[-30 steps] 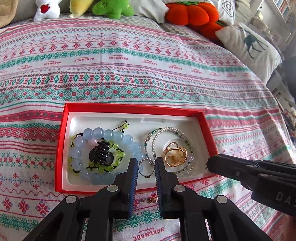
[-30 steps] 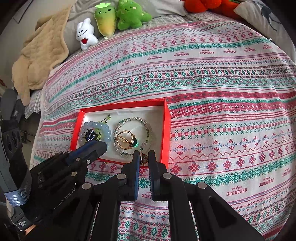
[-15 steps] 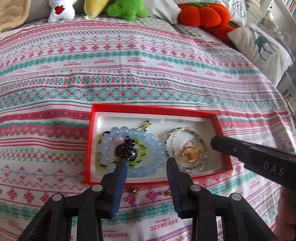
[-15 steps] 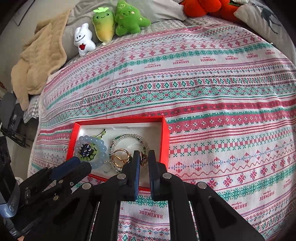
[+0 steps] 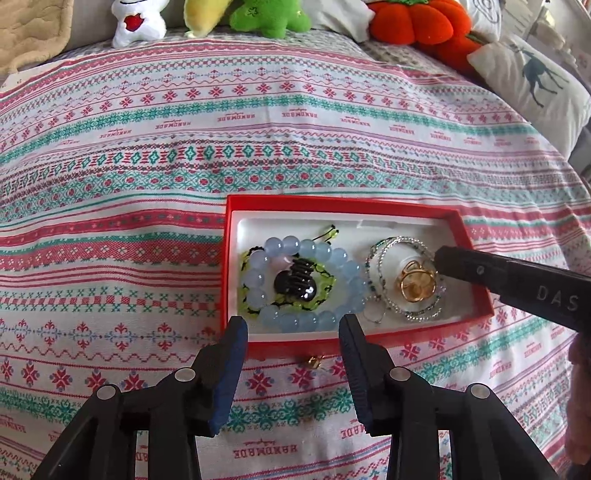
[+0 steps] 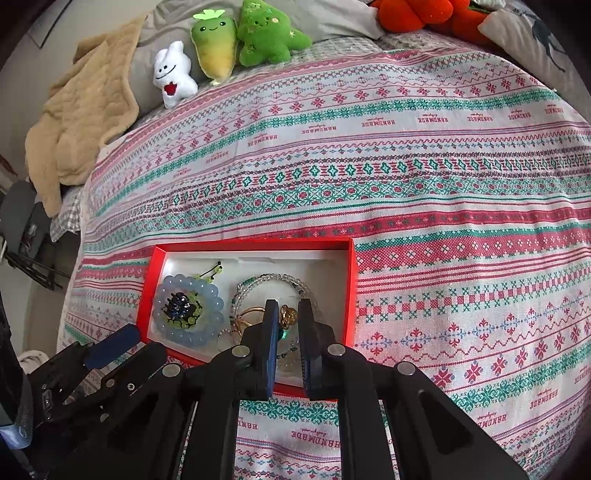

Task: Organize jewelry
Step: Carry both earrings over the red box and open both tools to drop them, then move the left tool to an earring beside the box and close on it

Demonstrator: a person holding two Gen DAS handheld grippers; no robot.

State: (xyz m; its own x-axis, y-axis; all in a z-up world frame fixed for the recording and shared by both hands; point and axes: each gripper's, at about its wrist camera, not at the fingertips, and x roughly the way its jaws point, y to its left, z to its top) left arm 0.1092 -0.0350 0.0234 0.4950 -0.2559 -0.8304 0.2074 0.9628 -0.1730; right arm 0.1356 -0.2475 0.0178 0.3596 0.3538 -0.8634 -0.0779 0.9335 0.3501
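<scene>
A red box [image 5: 476, 258] with a white liner lies on the patterned bedspread. It holds a blue bead bracelet [image 5: 325, 258] around a black hair claw [image 5: 295, 286], thin beaded bracelets [image 5: 376, 266] and a gold ornament [image 5: 415, 286]. My left gripper [image 5: 292, 328] is open, just before the box's near wall. A small gold piece [image 5: 314, 362] lies on the cloth below it. My right gripper [image 6: 286, 314] is shut on a small gold earring [image 6: 287, 316], held over the right half of the box [image 6: 352, 280]. It enters the left wrist view as a black finger [image 5: 480, 269].
Plush toys line the far edge: a white one [image 6: 173, 79], a yellow-green carrot [image 6: 216, 48], a green one [image 6: 267, 35] and an orange pumpkin [image 5: 417, 22]. A beige blanket [image 6: 81, 122] lies far left. A deer pillow [image 5: 532, 77] sits far right.
My left gripper has opened wide and drawn back from the box. My right gripper has carried the gold earring from the box's near edge to above its right half.
</scene>
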